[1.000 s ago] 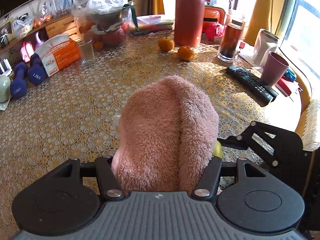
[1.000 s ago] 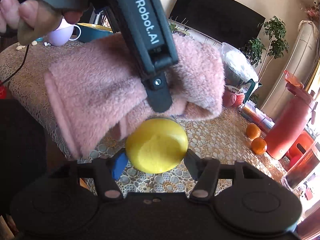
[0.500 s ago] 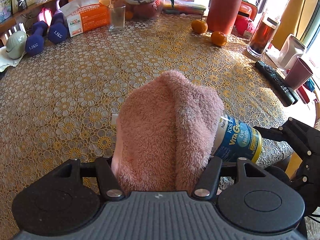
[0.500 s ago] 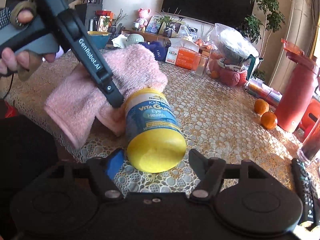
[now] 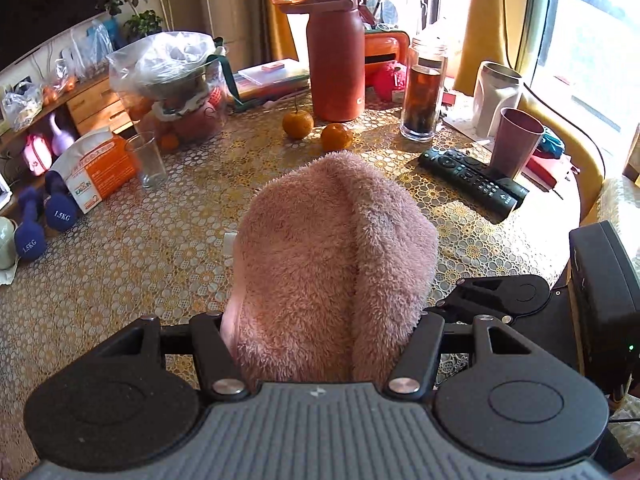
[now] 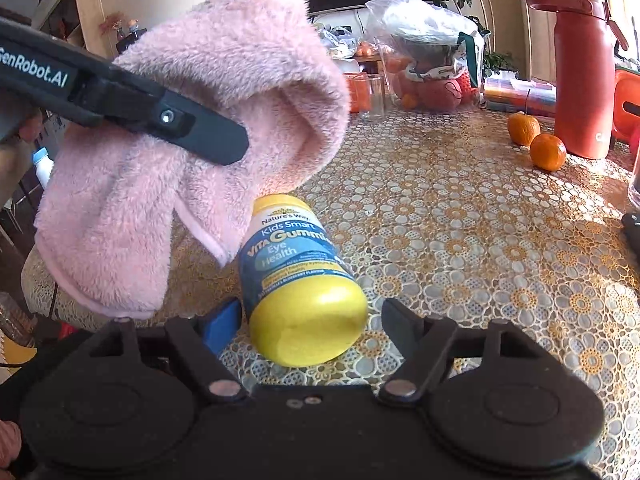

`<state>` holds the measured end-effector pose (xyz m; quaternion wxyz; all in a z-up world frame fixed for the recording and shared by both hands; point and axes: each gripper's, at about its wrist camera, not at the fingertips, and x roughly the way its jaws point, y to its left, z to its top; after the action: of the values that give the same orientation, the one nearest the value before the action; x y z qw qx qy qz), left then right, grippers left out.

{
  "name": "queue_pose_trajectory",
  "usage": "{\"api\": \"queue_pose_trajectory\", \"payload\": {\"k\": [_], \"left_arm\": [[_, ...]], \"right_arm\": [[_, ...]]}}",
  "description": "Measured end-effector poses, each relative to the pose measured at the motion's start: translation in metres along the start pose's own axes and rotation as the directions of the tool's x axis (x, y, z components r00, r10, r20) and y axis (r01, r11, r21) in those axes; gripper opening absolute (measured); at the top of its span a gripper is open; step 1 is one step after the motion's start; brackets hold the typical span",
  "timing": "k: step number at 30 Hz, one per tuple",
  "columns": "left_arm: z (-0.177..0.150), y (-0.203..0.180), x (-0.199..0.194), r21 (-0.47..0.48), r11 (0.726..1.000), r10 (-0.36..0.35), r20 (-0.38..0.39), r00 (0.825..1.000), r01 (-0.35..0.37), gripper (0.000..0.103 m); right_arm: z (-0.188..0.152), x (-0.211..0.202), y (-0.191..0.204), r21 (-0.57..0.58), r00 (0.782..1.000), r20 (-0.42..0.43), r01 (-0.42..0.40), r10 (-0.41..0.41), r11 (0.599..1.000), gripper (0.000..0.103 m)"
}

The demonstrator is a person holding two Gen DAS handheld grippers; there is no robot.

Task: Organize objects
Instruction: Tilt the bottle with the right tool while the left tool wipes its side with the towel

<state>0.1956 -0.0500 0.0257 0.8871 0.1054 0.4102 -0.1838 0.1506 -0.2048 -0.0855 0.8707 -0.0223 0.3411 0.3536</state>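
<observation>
My left gripper (image 5: 320, 320) is shut on a fluffy pink towel (image 5: 332, 264) and holds it above the table; the towel hides the fingertips. The same towel (image 6: 192, 152) shows in the right wrist view with a left finger (image 6: 168, 120) across it. A yellow-capped blue vitamin bottle (image 6: 296, 276) lies on its side on the table, cap toward me, between the spread fingers of my right gripper (image 6: 312, 316). The right gripper is open and not clamped on the bottle. The towel's edge hangs just beside the bottle's far end.
The lace-covered table (image 5: 140, 248) holds two oranges (image 5: 316, 130), a red jug (image 5: 336, 68), a tea jar (image 5: 424, 92), a remote (image 5: 472, 176), a mauve cup (image 5: 512, 140), a glass (image 5: 148, 158), a tissue box (image 5: 96, 168), dumbbells (image 5: 44, 216) and a bagged bowl (image 5: 172, 76).
The right gripper has let go of the bottle, which now lies on the table, and pulled back a little. The left gripper with the towel has lifted and swung away from the bottle.
</observation>
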Motion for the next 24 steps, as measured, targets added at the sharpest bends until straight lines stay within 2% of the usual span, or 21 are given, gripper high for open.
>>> {"api": "queue_pose_trajectory", "payload": {"k": [2,5,7,8,10,12,18,20,22,24], "left_arm": [[0.003,-0.004,0.008,0.011,1.0,-0.016,-0.019,1.0,0.016,0.06],[0.003,-0.011,0.018,0.034,0.998,-0.041,-0.052,0.998,0.043,0.06],[-0.002,-0.015,0.025,0.056,0.997,-0.043,-0.085,0.995,0.048,0.06],[-0.005,-0.017,0.027,0.075,0.996,-0.033,-0.087,0.996,0.04,0.06],[-0.01,-0.021,0.026,0.11,0.994,-0.017,-0.077,0.997,0.026,0.061],[-0.014,-0.02,0.024,0.121,0.993,-0.001,-0.067,0.998,0.009,0.061],[-0.022,0.002,0.022,0.074,0.996,0.049,-0.062,0.997,-0.045,0.061],[-0.026,0.017,0.024,0.027,0.997,0.071,-0.076,0.995,-0.069,0.061],[-0.029,0.034,0.024,-0.044,0.997,0.053,-0.089,0.995,-0.057,0.061],[-0.03,0.045,0.023,-0.081,0.993,0.072,-0.1,0.992,-0.081,0.061]], "right_arm": [[-0.001,-0.001,0.006,-0.04,1.0,0.002,0.01,-0.01,0.999,0.066],[-0.006,-0.003,0.026,-0.201,0.997,0.027,0.073,-0.069,0.977,0.065],[-0.013,-0.004,0.043,-0.352,0.992,0.056,0.126,-0.114,0.928,0.065],[-0.018,-0.004,0.052,-0.434,0.988,0.075,0.157,-0.138,0.887,0.065],[-0.026,-0.002,0.063,-0.527,0.981,0.093,0.195,-0.172,0.827,0.065],[-0.029,-0.002,0.065,-0.552,0.978,0.103,0.206,-0.179,0.808,0.065],[-0.029,-0.005,0.064,-0.56,0.979,0.109,0.206,-0.175,0.803,0.065],[-0.029,-0.004,0.063,-0.558,0.979,0.105,0.203,-0.174,0.804,0.065],[-0.029,-0.004,0.061,-0.549,0.981,0.097,0.196,-0.171,0.812,0.065],[-0.029,-0.005,0.061,-0.55,0.981,0.097,0.192,-0.166,0.813,0.065]]}}
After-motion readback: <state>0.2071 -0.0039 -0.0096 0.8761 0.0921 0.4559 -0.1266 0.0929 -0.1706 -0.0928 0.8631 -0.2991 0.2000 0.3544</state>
